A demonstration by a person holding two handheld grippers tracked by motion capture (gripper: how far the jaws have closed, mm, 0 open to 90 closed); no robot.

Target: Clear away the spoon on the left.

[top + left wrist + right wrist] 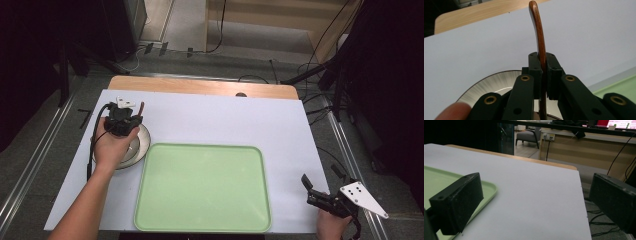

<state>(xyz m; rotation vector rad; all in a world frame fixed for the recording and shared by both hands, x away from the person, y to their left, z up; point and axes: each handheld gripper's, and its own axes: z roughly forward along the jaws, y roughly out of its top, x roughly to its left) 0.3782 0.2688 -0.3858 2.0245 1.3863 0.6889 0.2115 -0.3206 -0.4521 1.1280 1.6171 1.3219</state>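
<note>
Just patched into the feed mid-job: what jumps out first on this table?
The big pale green plastic tray dominates the white table cover, lying bare at centre front. At the left, the left gripper is clamped on a curved brown wooden handle above a round silver metal plate. The right gripper waits open off the tray's right front corner.

— What's the left gripper [131, 116] doing?
— It hangs over a round metal plate [141, 145] at the table's left, with a thin brown handle [142, 107] sticking up beside it.
— And the tray?
— The pale green tray [202, 187] lies bare in the middle, its corner just beside the plate.
— The other one?
— The right gripper [322, 182] is at the near right corner, jaws spread.
</note>
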